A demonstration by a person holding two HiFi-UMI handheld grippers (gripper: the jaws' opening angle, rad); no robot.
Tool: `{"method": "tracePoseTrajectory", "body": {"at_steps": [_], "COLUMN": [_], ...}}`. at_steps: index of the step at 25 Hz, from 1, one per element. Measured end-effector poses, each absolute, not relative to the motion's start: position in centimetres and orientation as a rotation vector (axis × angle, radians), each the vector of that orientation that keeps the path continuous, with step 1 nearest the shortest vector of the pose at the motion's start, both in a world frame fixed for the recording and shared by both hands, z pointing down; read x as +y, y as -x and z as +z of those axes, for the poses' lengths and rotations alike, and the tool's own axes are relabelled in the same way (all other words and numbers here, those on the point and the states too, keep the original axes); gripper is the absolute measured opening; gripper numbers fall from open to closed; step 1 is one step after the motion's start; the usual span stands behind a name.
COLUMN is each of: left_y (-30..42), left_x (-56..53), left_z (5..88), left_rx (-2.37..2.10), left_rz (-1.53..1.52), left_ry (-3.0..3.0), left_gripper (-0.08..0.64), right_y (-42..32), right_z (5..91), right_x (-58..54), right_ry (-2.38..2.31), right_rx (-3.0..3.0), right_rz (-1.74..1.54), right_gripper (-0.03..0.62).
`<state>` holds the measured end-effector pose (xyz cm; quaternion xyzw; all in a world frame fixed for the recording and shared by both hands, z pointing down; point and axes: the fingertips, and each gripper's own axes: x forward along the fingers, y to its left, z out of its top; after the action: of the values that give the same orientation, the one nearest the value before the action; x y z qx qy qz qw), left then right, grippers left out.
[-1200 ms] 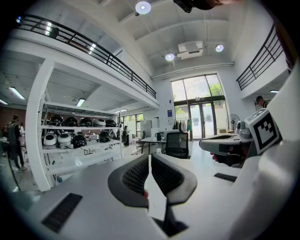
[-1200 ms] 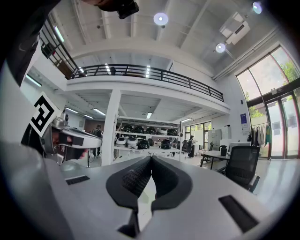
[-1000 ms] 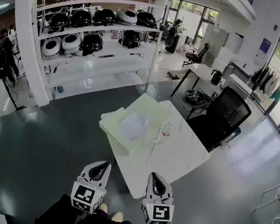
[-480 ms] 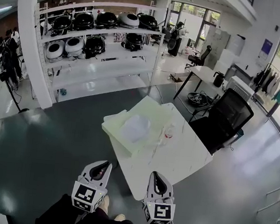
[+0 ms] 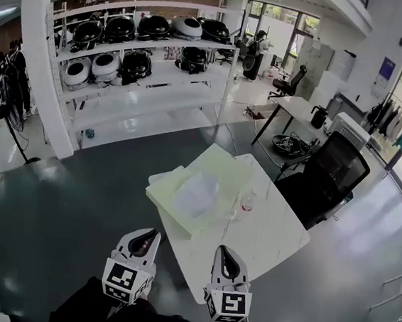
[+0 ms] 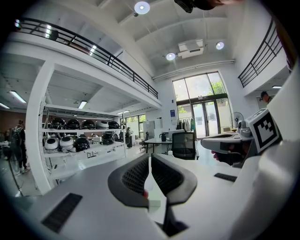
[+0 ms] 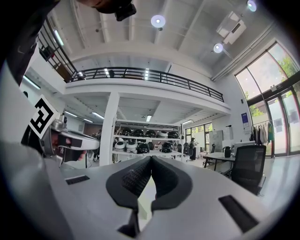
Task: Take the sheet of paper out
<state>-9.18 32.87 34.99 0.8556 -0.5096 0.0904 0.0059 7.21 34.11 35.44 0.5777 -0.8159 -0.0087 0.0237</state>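
Head view shows the white table a bit lower and more to the right in the picture than a second ago, and it looks nearer; the black chair beside the table's right edge has slid to the right too; the two grippers sit at the same low spot in the picture as before, and their jaws have not changed.

The left gripper and the right gripper are held side by side, both pointing forward at the table; the left one leans a little toward the right one; the right one is held about flat, its tip near the table's near corner.

Left gripper view shows that gripper's two jaws pressed tip to tip, with nothing between them; right gripper view shows the same for the other, tips together and nothing held.

The sheet of paper is white and lies on a pale green pad at the table's far left corner, well apart from both grippers; I cannot tell if the sheet is tucked into anything; a small bottle stands just beside the pad's right edge; a big white shelf stands far behind the table.
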Motion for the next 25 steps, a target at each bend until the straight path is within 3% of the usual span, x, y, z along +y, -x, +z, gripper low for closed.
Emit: {"method": "tracePoseTrajectory", "body": {"at_steps": [13,25], "left_y": [14.5,16.9], "left_x": [10.5,-3.3], "left_z": [35.7,36.7], "left_rx": [-1.429,-1.238], "left_rz": [0.307,0.315], "left_ry": [-2.725,-2.791], "left_gripper": [0.035,0.035], "right_y": [-1.2,1.6], "right_z": [36.4,36.6], "right_x": [13.5,1.5], "right_ry": [-1.884,-2.0], "right_rx": [-2.423,-2.27], "right_rz": [0.075,0.096], "right_gripper": [0.015,0.016]}}
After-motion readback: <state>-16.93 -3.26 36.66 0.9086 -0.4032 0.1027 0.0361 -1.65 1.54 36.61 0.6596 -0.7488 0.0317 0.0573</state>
